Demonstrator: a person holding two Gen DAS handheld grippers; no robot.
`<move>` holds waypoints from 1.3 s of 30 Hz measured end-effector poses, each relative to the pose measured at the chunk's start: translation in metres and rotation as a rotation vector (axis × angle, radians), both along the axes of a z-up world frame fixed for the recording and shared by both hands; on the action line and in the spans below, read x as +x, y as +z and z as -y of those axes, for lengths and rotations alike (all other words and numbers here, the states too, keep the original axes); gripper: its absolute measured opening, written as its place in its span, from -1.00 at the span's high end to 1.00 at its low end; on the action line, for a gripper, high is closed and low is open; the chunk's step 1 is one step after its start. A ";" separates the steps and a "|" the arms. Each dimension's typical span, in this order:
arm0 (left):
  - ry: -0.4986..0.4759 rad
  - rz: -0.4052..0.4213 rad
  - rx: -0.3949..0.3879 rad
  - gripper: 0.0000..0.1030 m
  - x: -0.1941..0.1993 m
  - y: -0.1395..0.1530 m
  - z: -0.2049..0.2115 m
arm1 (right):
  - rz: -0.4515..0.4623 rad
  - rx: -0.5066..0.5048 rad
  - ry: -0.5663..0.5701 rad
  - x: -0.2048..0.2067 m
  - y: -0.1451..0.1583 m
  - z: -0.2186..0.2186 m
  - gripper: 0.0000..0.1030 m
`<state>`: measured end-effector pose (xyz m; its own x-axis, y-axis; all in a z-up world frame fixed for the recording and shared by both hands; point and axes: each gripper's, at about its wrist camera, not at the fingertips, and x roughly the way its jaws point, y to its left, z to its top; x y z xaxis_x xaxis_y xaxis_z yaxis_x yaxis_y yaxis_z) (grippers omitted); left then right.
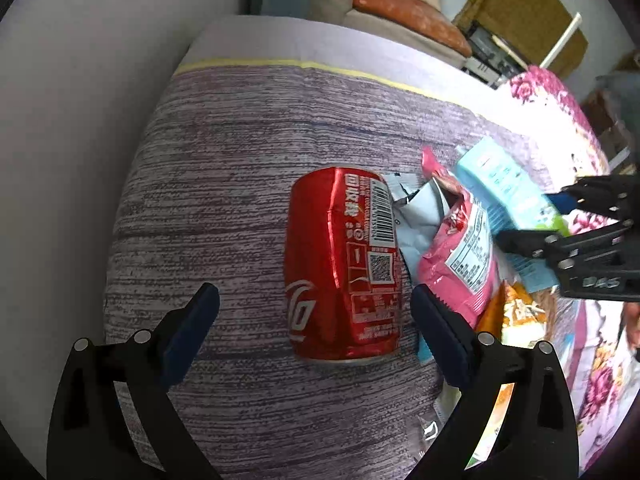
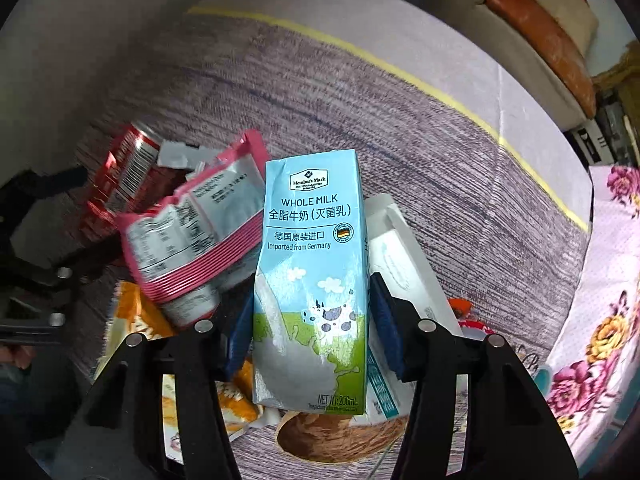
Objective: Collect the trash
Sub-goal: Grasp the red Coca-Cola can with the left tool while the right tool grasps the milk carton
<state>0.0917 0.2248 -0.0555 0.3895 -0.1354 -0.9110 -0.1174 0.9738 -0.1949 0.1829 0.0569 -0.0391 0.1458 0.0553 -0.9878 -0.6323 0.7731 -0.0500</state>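
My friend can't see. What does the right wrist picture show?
The right gripper grips a blue milk carton with a cartoon cow. Behind it lie a pink snack bag and a red can on a striped cloth.

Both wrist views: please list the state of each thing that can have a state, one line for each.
red can: lying on its side, dented, free between the open fingers.
milk carton: clamped between the right fingers.
pink wrapper: torn open, crumpled, beside the can.
orange packet: lying flat, partly under the pink wrapper.
left gripper: open.
right gripper: shut on the carton.
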 end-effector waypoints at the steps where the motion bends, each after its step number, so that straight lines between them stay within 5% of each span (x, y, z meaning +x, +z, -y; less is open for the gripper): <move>1: -0.005 -0.008 0.019 -0.87 0.002 -0.002 0.003 | 0.002 0.019 -0.012 -0.001 0.004 0.004 0.00; 6: -0.011 -0.036 0.039 -0.86 0.015 -0.015 0.007 | 0.006 0.095 -0.055 -0.004 0.019 0.018 0.00; 7: -0.009 -0.026 0.043 -0.70 0.016 -0.015 0.007 | 0.012 0.113 -0.064 -0.005 0.024 0.020 0.00; 8: -0.012 -0.017 0.048 -0.25 0.017 -0.015 0.008 | 0.015 0.126 -0.070 -0.007 0.029 0.026 0.00; 9: -0.016 -0.017 0.044 -0.21 0.016 -0.014 0.008 | 0.018 0.145 -0.077 -0.008 0.033 0.029 0.00; 26: 0.020 0.162 0.101 -0.20 -0.023 0.072 0.023 | 0.034 0.375 -0.231 -0.013 0.061 0.108 0.00; 39: -0.227 0.197 0.072 -0.20 -0.006 0.096 0.168 | 0.086 0.528 -0.442 -0.034 0.073 0.241 0.00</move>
